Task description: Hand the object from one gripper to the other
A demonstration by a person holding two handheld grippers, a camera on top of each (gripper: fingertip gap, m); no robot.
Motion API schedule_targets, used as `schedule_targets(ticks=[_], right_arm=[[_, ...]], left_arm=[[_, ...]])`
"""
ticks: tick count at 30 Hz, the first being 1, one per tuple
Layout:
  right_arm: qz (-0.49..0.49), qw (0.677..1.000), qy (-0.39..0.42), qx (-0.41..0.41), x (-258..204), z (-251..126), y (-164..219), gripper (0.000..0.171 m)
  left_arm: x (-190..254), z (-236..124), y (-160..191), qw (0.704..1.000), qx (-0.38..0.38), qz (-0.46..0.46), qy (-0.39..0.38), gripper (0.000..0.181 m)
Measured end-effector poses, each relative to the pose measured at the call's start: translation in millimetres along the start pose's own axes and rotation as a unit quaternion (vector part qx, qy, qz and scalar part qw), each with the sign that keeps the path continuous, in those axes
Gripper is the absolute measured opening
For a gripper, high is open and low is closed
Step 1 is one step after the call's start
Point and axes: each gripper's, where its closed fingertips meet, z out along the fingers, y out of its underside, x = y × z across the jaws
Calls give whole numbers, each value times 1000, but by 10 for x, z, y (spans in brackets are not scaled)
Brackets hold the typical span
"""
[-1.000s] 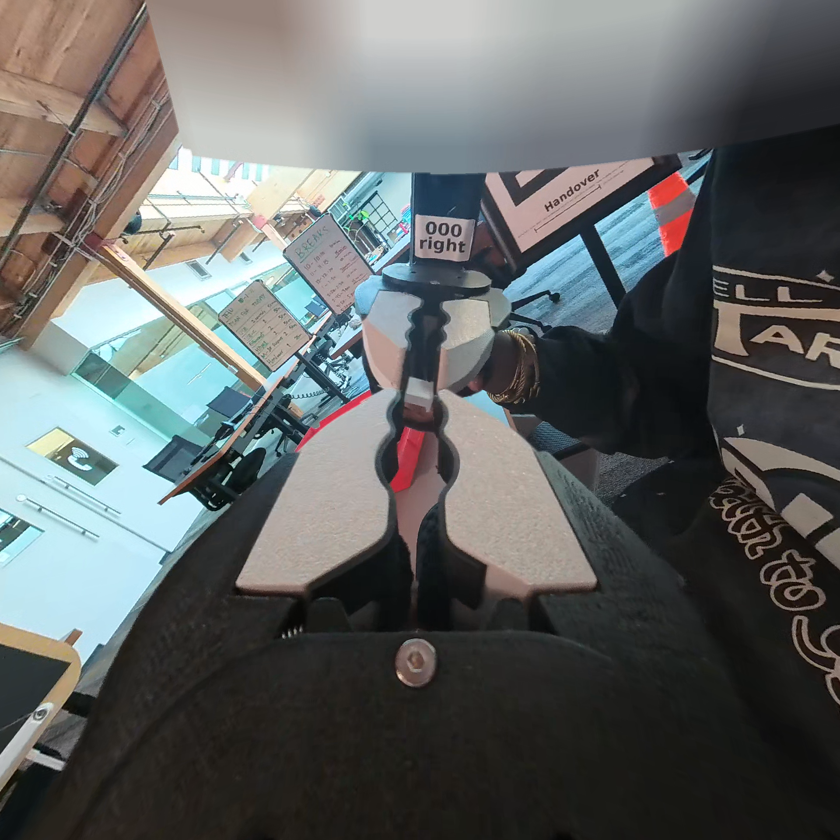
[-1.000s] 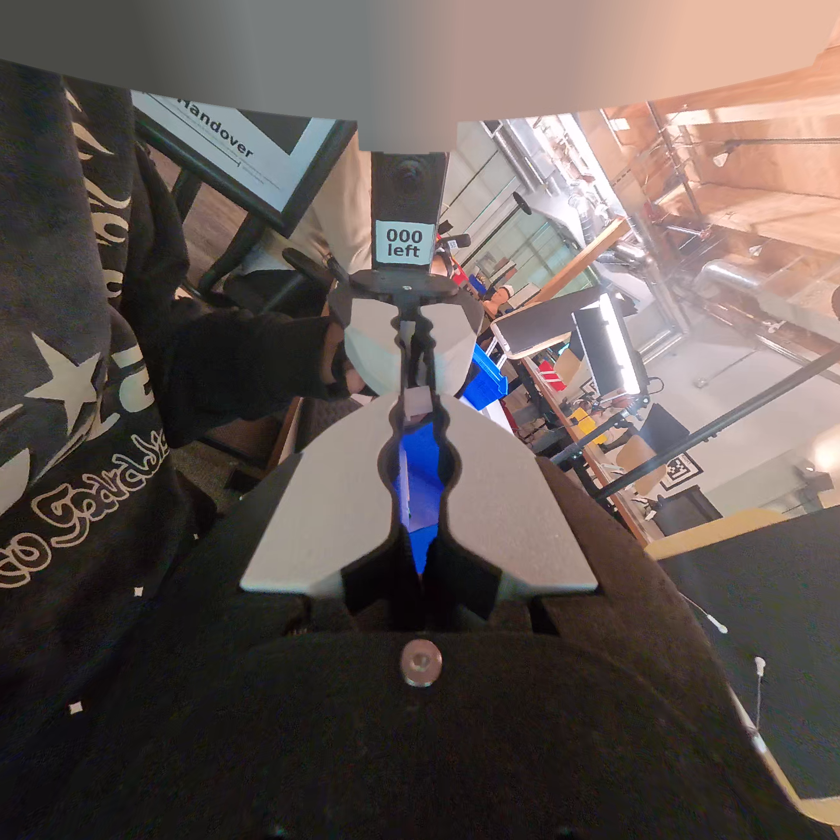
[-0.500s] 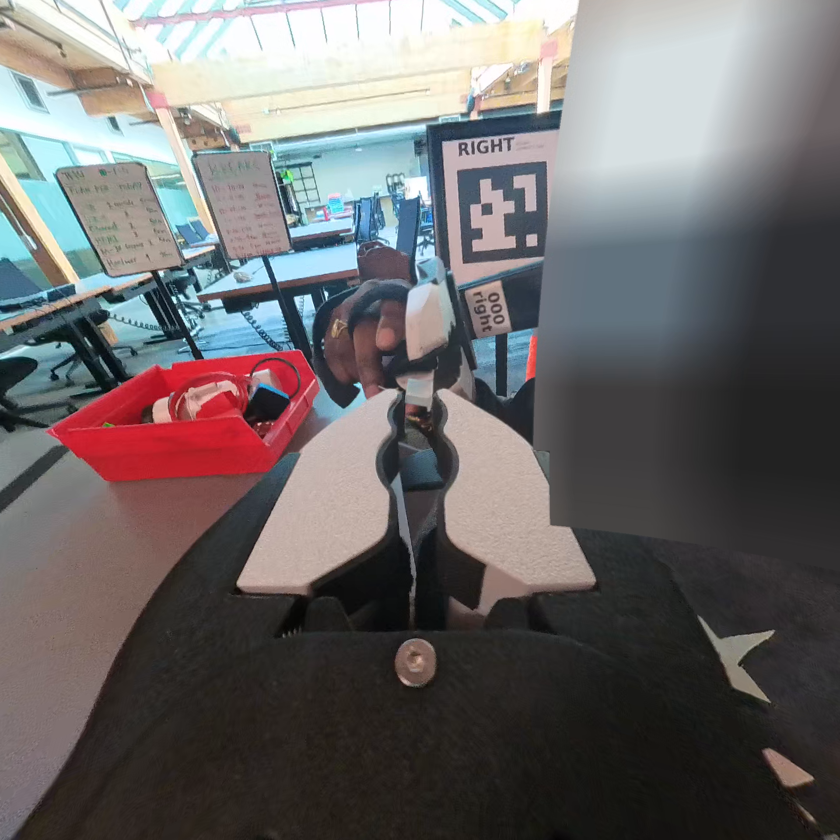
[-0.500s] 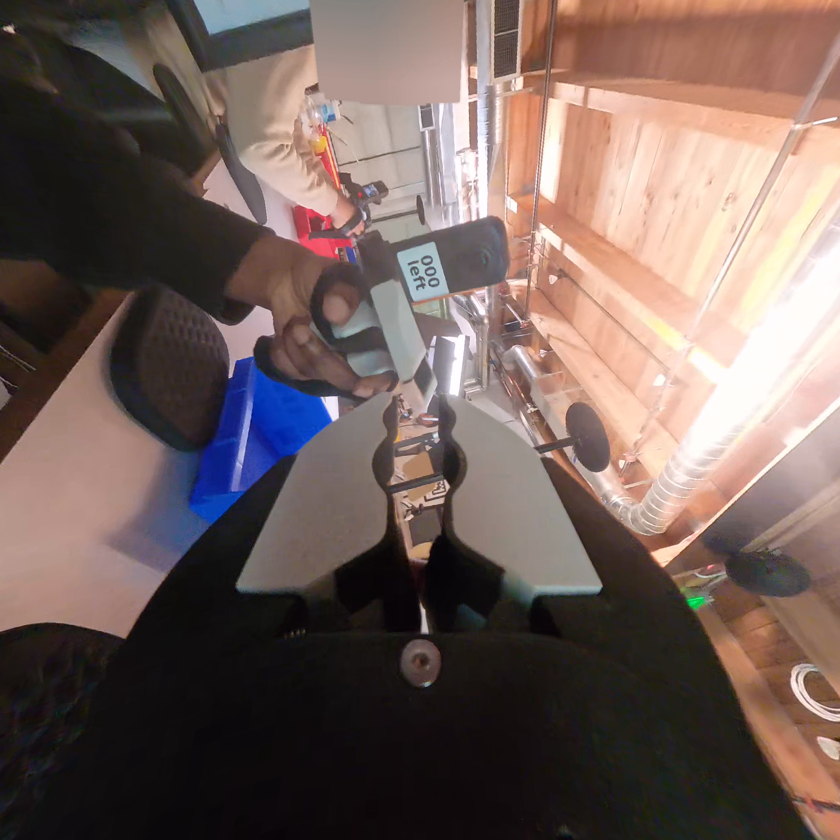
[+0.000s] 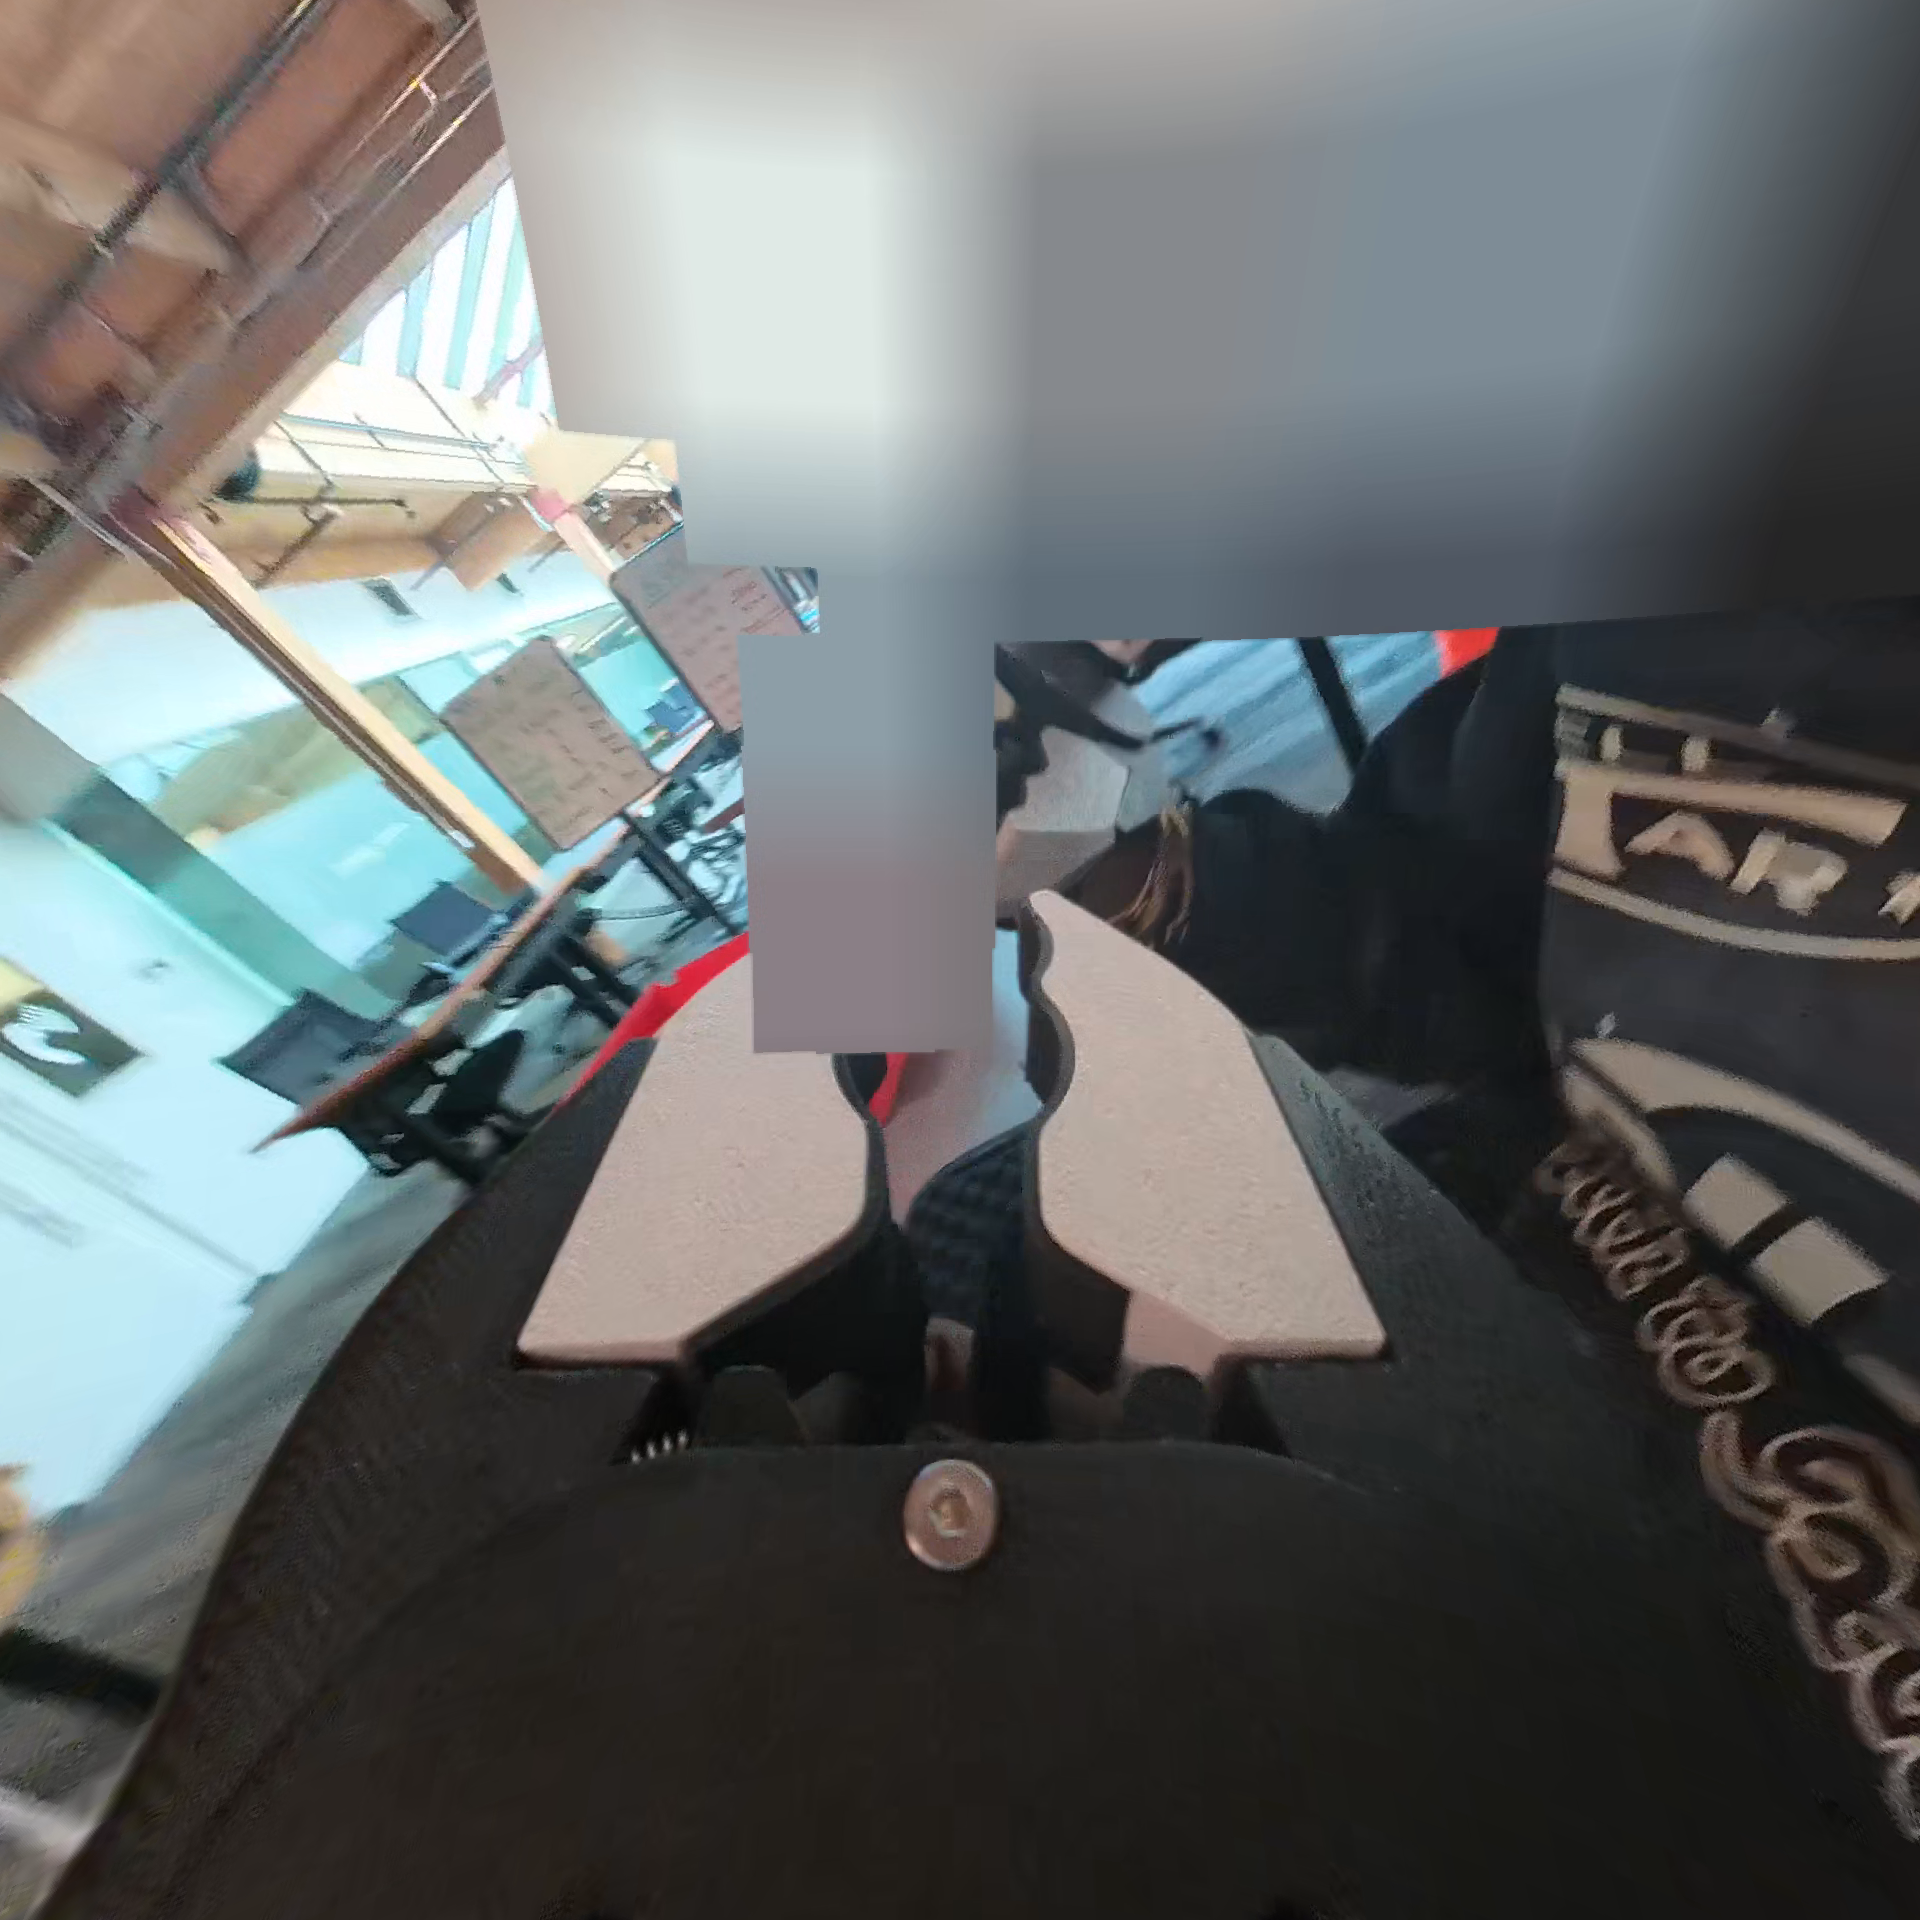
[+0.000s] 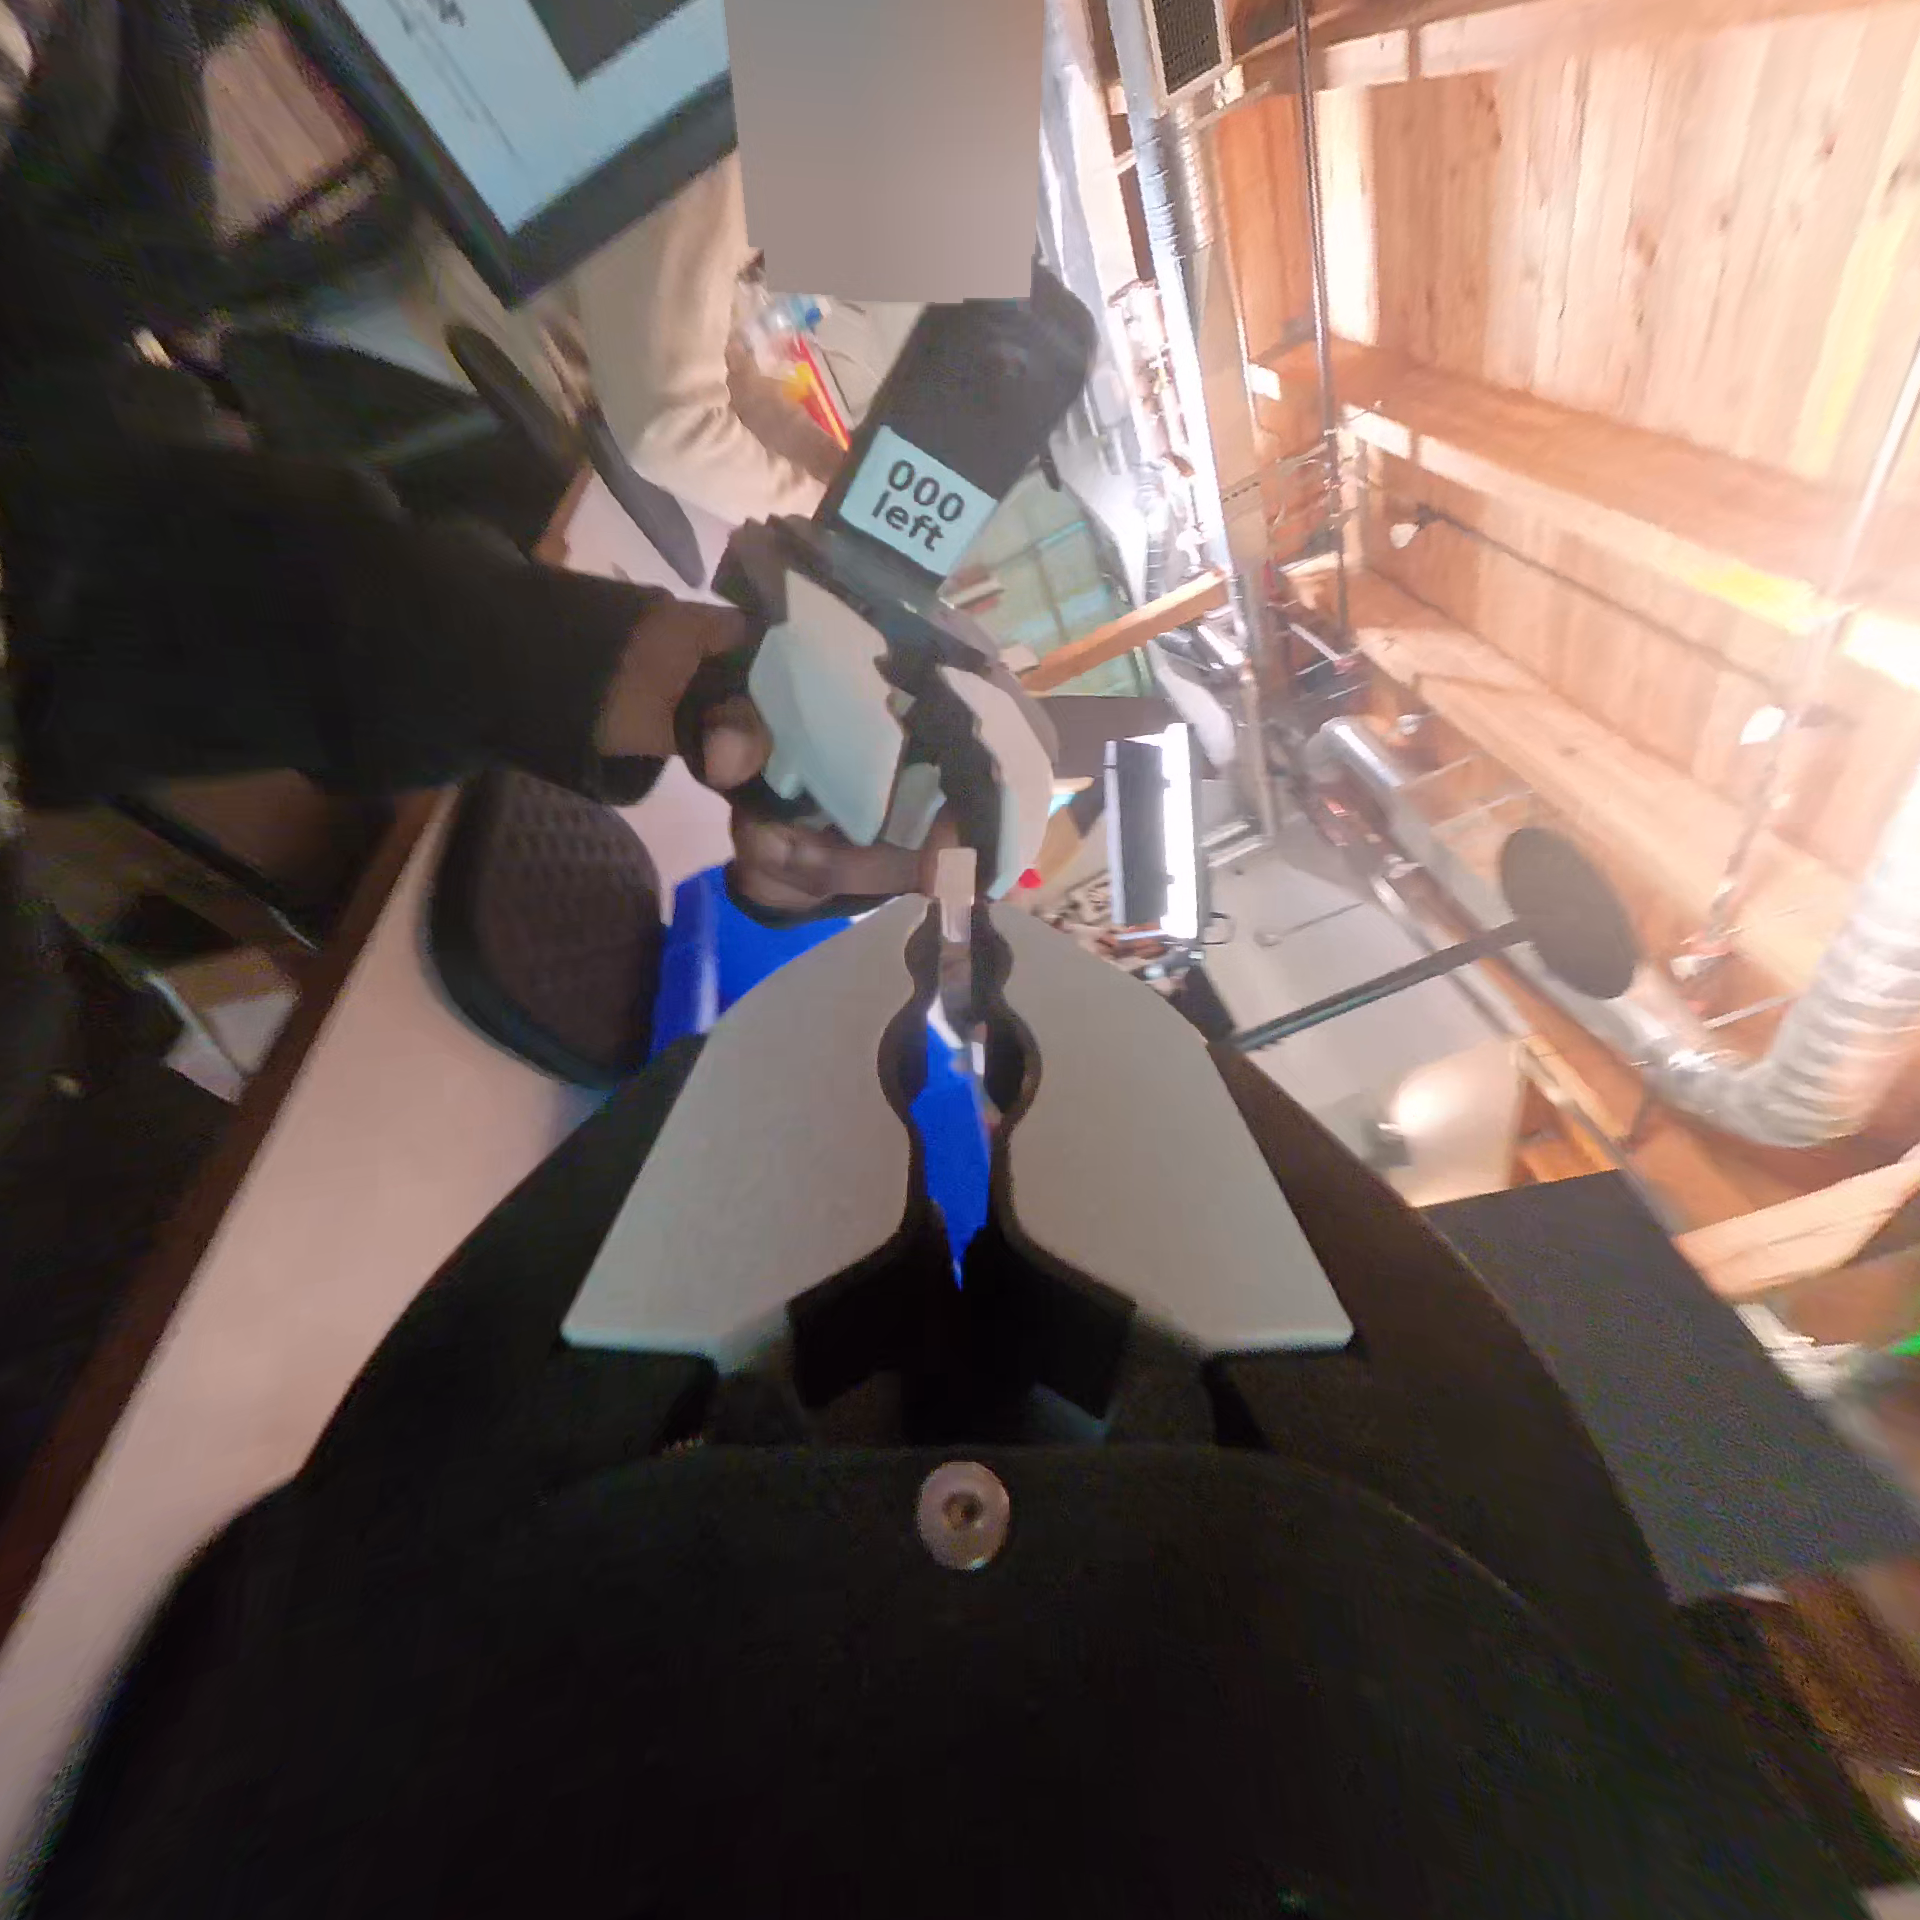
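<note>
In the right wrist view my right gripper (image 6: 957, 914) is shut on a small pale flat piece (image 6: 956, 878), which sticks out past the fingertips. Just beyond it the left gripper (image 6: 940, 831), held by a hand in a black sleeve, has its fingers apart and is off the piece. In the left wrist view my left gripper (image 5: 961, 1075) is open with a clear gap and nothing between the fingers. A blurred patch hides its left tip. Part of the right gripper (image 5: 1081, 790) shows beyond.
A blue bin (image 6: 727, 966) and a black mesh chair back (image 6: 551, 914) stand by a pale table (image 6: 364, 1143) below the grippers. A red bin edge (image 5: 675, 997) shows on the left. A person's dark printed shirt (image 5: 1714, 1039) is close on the right.
My left gripper has opened and let go of the pale piece. My right gripper stays shut on it. Both views have swung and are blurred by motion.
</note>
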Motion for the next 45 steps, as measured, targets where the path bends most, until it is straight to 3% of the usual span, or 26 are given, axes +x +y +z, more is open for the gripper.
schedule_targets(ticks=[4,14,18,21,30,34,38,41,45], right_arm=[[83,995,-37,28,-36,-12,-37,5],[132,988,-66,39,-77,-18,-66,5],[53,997,-23,45,-27,-45,-74,19],[-46,999,12,18,-8,-48,-50,20],[-133,991,20,-21,-70,17,27,12],[-101,995,6,-8,-81,3,-13,11],[-4,1000,-14,-14,-43,-7,40,11],[70,997,-32,1,-30,-12,27,11],[116,991,-55,24,-56,-29,-44,11]], left_arm=[[1,35,29,997,-27,67,-25,13],[40,88,32,999,-24,42,-6,5],[-6,63,29,994,-17,-107,22,5],[-9,36,24,977,-3,-208,56,5],[51,59,104,959,-30,-270,83,5],[68,65,63,967,-24,-241,78,6],[9,46,-10,998,5,-64,10,33],[56,55,-42,999,-11,29,-10,31],[11,80,9,995,-39,80,-39,19]])
